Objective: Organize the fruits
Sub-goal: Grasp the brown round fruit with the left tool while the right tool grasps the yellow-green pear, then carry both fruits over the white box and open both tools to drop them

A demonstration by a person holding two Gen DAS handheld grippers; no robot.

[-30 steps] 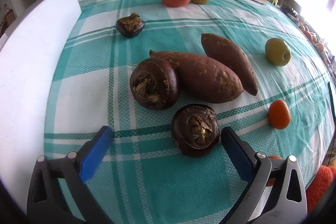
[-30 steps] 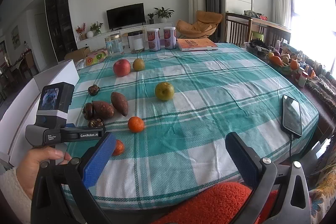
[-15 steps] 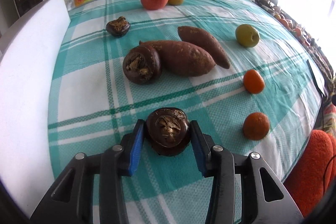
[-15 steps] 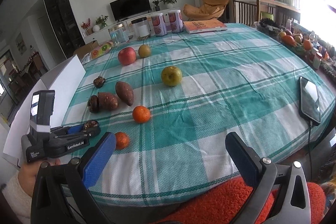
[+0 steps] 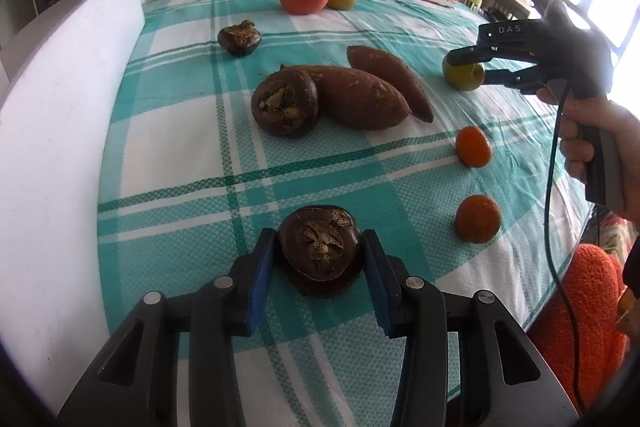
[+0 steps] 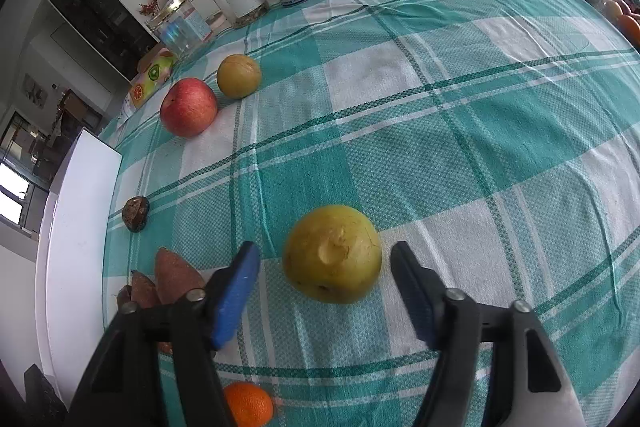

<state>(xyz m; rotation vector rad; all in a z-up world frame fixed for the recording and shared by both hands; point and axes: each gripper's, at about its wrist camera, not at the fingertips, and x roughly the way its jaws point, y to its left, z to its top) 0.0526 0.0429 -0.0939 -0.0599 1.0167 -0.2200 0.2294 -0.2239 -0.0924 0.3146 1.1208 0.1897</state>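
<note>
both grippers busy: left gripper [image 5: 320,259] grips dark fruit [image 5: 319,255], right gripper [image 6: 324,279] closing around pear [image 6: 332,253].

Both wrist views look steeply down, close over one checked tablecloth [image 5: 192,155].

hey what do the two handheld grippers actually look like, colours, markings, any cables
Both the left gripper and the right gripper have black plastic arms with silver rivets and blue finger pads. The left view shows the right gripper's body lettered "DAS", a grey handle and a dangling black cable.
</note>
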